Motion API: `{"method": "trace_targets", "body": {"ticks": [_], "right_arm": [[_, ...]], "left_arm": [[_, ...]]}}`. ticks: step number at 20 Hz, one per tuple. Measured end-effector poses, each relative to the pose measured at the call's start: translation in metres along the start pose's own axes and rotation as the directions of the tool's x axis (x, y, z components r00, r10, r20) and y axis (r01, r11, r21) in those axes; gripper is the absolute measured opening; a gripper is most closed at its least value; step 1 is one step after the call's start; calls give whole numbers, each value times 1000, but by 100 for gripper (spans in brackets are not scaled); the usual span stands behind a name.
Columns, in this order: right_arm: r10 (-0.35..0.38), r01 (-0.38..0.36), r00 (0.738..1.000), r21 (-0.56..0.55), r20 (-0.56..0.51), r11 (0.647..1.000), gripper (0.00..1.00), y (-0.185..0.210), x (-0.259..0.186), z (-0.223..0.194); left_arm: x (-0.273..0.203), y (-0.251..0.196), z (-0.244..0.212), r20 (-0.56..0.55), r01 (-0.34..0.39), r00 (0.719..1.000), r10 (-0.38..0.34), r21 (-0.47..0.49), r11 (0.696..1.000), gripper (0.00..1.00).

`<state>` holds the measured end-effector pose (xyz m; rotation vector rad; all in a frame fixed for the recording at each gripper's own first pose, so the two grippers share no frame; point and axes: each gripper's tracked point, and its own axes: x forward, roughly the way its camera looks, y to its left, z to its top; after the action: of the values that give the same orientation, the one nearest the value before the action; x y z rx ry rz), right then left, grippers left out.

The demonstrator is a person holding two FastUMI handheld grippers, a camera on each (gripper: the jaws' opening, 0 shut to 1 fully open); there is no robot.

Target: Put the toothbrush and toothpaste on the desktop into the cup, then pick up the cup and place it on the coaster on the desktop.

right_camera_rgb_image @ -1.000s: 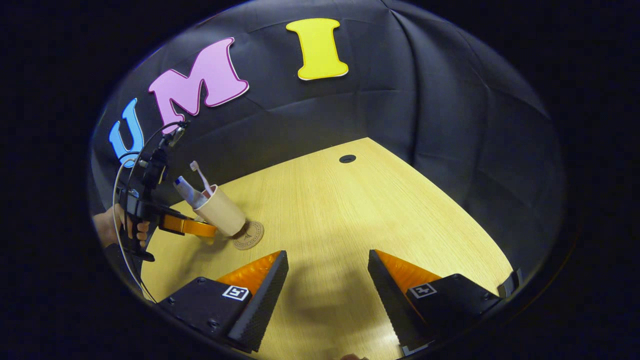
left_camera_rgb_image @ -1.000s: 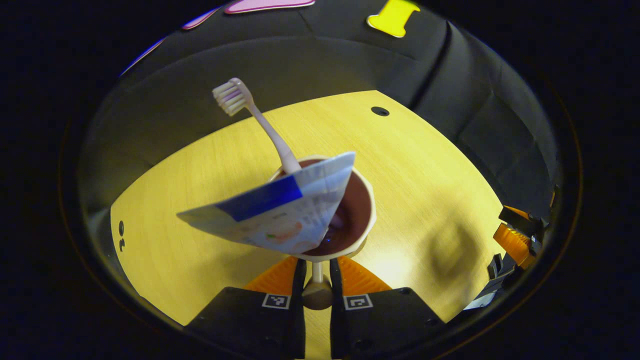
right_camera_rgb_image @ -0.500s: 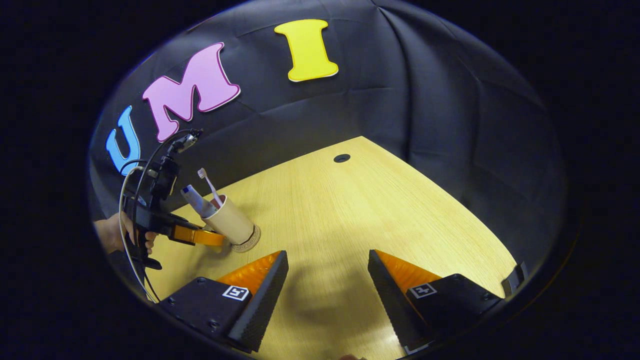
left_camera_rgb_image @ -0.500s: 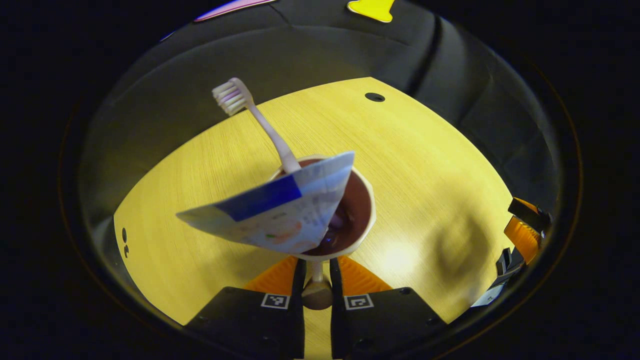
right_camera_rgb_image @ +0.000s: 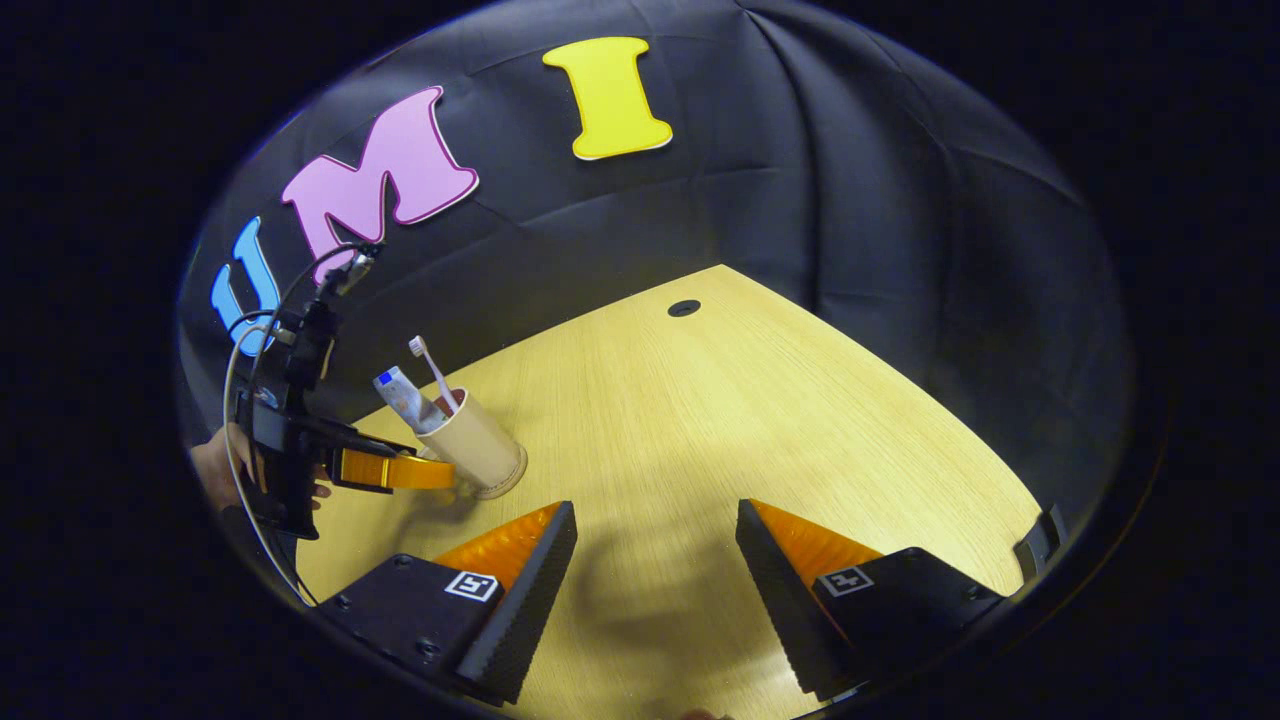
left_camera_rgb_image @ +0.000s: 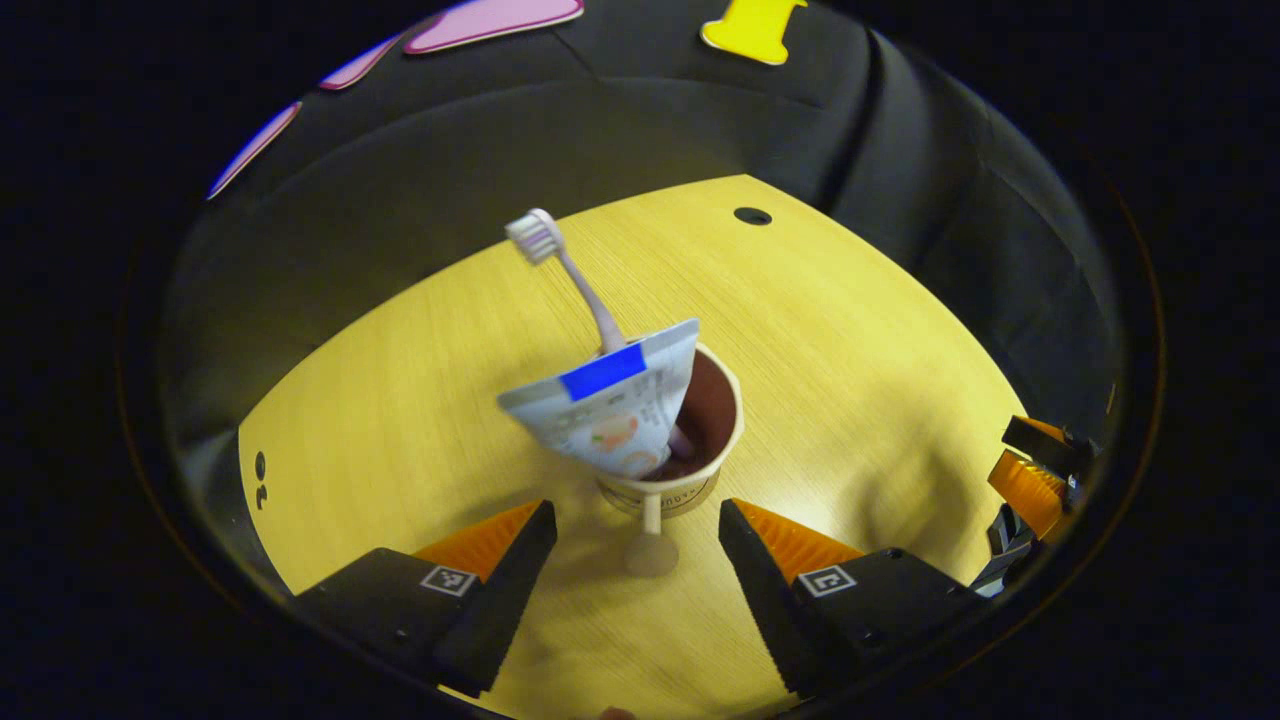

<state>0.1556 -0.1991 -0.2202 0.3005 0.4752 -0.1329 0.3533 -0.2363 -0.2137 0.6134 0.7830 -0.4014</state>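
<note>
Cup (left_camera_rgb_image: 690,440) w/ toothbrush (left_camera_rgb_image: 575,285) & toothpaste (left_camera_rgb_image: 610,405) is seen at 12 o'clock of left gripper (left_camera_rgb_image: 632,540), jaws spread, nothing held. Coaster is hidden under cup base. Right gripper (right_camera_rgb_image: 655,550) is released too. Straight back-out toward 6 is advised, handle (left_camera_rgb_image: 652,515) untouched.

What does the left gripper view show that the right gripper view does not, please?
Left gripper view: the cup seen from above with its dark inside, its handle pointing between the open left tool's fingers, apart from both, and the print on the toothpaste tube. Right gripper view: the cup's outer wall, what looks like the coaster under its base, the hand holding the left tool, and the open right tool. Both: cup, toothbrush, toothpaste tube, desktop and cable hole.
</note>
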Motion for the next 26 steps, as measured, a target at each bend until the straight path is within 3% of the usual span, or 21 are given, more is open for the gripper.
{"method": "trace_targets", "body": {"ticks": [5, 9, 15, 19, 22, 26], "right_arm": [[20, -19, 1000, -34, 17, 999, 99, 21, -20, 6], [63, -62, 998, -77, 14, 995, 99, 41, -50, 14], [92, -65, 989, -217, 116, 974, 99, 67, -113, 38], [93, -54, 979, -208, 184, 977, 99, 88, -157, 43], [105, -56, 971, -224, 214, 973, 99, 102, -181, 42], [122, -54, 961, -263, 249, 963, 99, 116, -210, 48]], "left_arm": [[-55, 17, -21, 140, -38, 989, 46, -62, 997, 98], [-121, 31, -41, 301, -84, 947, 117, -120, 989, 98], [-245, 25, -82, 536, -99, 813, 227, -258, 961, 98], [-291, 11, -107, 624, -79, 731, 275, -323, 943, 98], [-322, 8, -115, 692, -76, 665, 279, -309, 948, 98], [-352, 17, -116, 744, -69, 609, 274, -294, 953, 98]]}}
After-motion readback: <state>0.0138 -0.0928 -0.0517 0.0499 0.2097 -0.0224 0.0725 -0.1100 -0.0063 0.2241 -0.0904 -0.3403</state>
